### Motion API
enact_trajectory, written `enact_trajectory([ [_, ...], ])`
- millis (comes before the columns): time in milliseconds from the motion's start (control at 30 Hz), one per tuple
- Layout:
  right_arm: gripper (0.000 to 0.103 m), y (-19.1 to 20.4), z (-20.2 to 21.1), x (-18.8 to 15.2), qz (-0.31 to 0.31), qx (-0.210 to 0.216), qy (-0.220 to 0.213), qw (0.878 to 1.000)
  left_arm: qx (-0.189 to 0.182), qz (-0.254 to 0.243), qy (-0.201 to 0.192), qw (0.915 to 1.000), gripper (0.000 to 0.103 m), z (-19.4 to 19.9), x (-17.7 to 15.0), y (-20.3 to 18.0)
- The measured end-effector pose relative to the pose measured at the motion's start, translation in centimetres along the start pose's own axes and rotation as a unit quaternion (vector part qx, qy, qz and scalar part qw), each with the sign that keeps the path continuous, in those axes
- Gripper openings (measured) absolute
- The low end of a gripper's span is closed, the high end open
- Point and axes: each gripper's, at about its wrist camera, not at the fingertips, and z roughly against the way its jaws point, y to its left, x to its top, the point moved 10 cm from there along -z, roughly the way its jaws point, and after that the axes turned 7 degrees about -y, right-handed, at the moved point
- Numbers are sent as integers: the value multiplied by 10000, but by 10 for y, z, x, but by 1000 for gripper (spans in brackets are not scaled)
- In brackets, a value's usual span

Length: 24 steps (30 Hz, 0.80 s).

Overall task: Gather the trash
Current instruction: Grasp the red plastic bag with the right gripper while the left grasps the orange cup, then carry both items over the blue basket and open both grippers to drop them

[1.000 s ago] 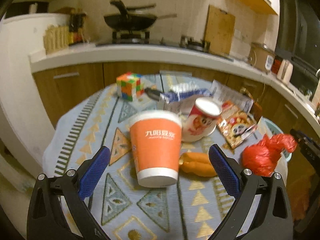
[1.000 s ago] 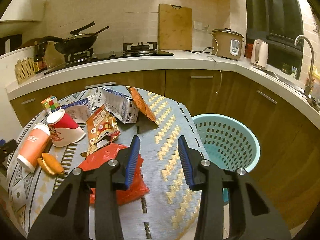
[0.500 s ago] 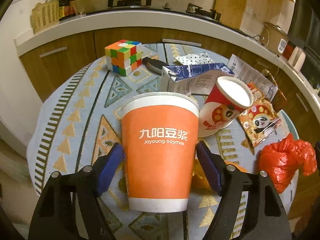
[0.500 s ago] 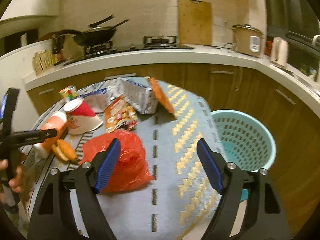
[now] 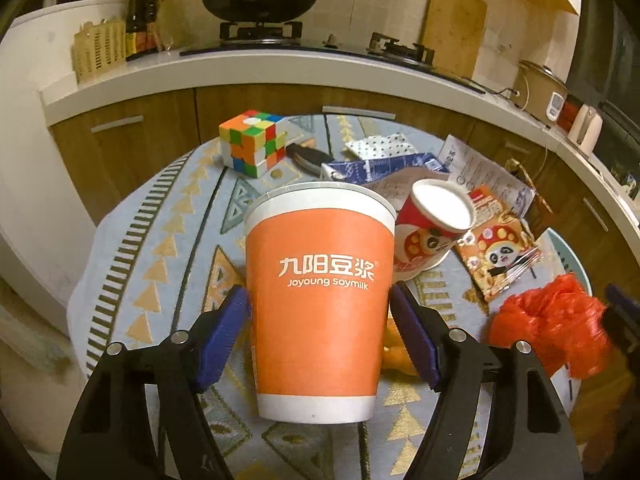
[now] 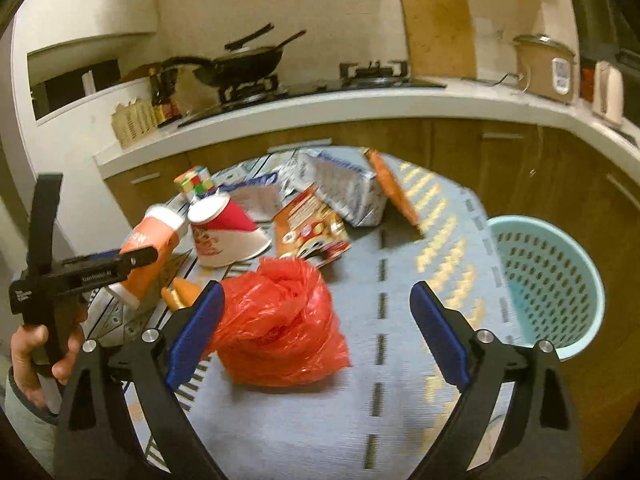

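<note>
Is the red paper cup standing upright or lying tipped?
Tipped: the red paper cup lies on its side, white base toward the left camera.

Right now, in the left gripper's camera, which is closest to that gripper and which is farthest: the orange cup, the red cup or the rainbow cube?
1. Orange cup: between the left gripper fingers.
2. Red cup: tipped over, behind and right.
3. Rainbow cube: far edge, left.

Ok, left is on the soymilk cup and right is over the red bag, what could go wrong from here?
The orange cup is open-topped paper: a hard squeeze from the left gripper may crush it or spill anything inside. Lifting it could nudge the red cup leaning beside it. The right gripper is wide open and off-centre over the red bag, so it may pinch only loose plastic.
</note>
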Motion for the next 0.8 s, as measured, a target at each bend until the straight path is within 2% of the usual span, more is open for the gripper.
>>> enact_trajectory([
  [100,91,5,-19,-11,81,-68,334,9994,-22,-21,-83,10000,71,5,3,-3],
  [200,91,10,-35,-24,-195,273,671,9972,-56,-10,-160,9999,71,10,7,-6],
  [267,90,7,-43,-29,-316,270,816,9958,-51,-23,-201,9998,71,13,9,-7],
  [300,87,6,-47,-32,-376,264,885,9950,-45,-40,-232,9997,71,15,10,-8],
  [367,65,6,-49,-35,-547,468,962,9928,-36,-87,-304,9995,71,19,12,-10],
  [467,38,5,-43,-30,-517,487,861,9937,-103,-125,-413,9990,71,26,17,-20],
  [567,31,5,-31,-21,-363,416,695,9961,-213,-187,-546,9981,71,34,23,-33],
  [800,27,-15,3,14,-29,-44,83,10000,-554,-492,-870,9935,71,49,47,-89],
])
